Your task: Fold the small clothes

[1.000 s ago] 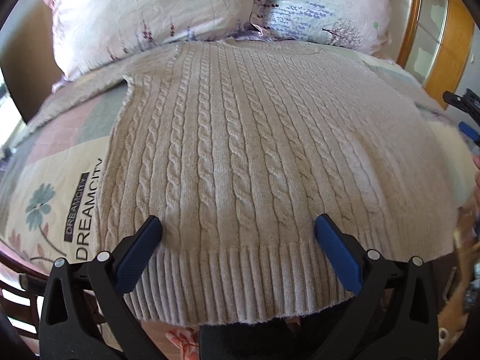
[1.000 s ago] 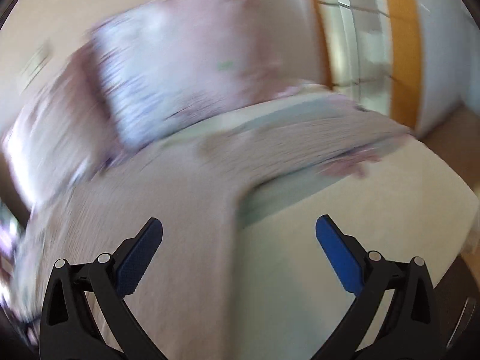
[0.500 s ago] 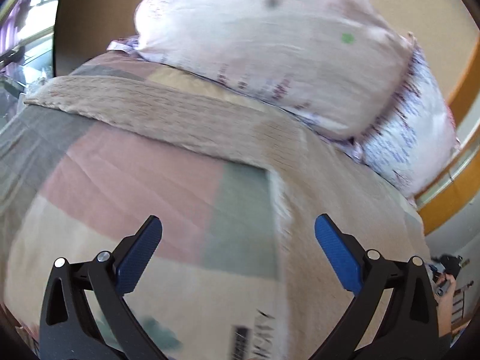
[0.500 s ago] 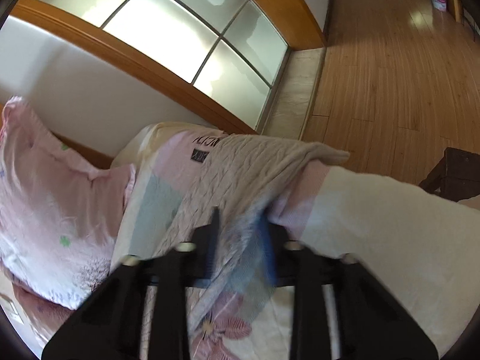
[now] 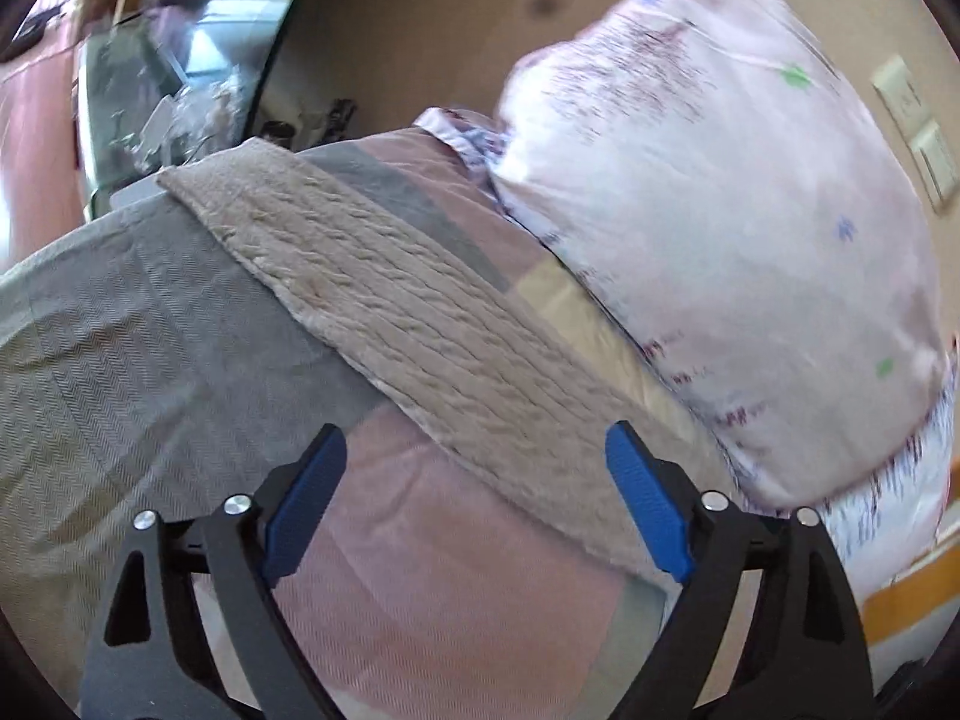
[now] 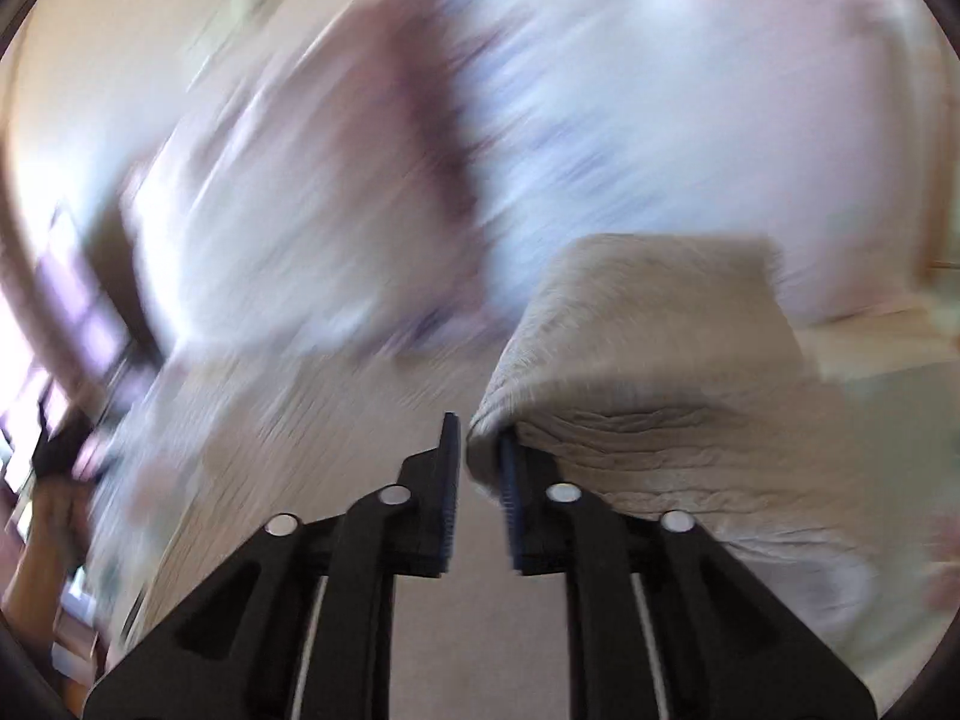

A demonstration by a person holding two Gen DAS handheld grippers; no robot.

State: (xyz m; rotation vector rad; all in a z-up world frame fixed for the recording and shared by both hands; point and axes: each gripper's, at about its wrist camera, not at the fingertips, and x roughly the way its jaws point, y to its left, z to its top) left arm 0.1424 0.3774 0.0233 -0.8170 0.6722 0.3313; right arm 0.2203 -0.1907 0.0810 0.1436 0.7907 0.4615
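Left wrist view: left gripper at 6 o'clock, blue pads spread wide apart, nothing between them. Beige cable-knit sweater sleeve lying flat on the bed, running as a diagonal band from 10 o'clock toward 4 o'clock, passing between the pad tips; contact with them not discernible. Bedcover in grey, pink and pale yellow patches beneath the sleeve. Floral pink pillow at 2 o'clock, resting on the bed just beside the sleeve's upper edge. Wall switch plate at 3 o'clock, beyond the pillow. Window and cluttered sill at 10 to 11 o'clock, blurred.

Right wrist view: right gripper at 6 o'clock, pads nearly together, clamped on a folded edge of the sweater. Knit fabric wrapped over the right-hand pad, rising from the pinch toward 1 o'clock, then draping down toward 4 o'clock; remainder of the garment spread flat at 8 o'clock, heavily blurred. Pillows filling 11 to 2 o'clock, streaked by motion blur, pattern unreadable. Dark shape at 9 o'clock beside the left frame edge, too smeared to identify.
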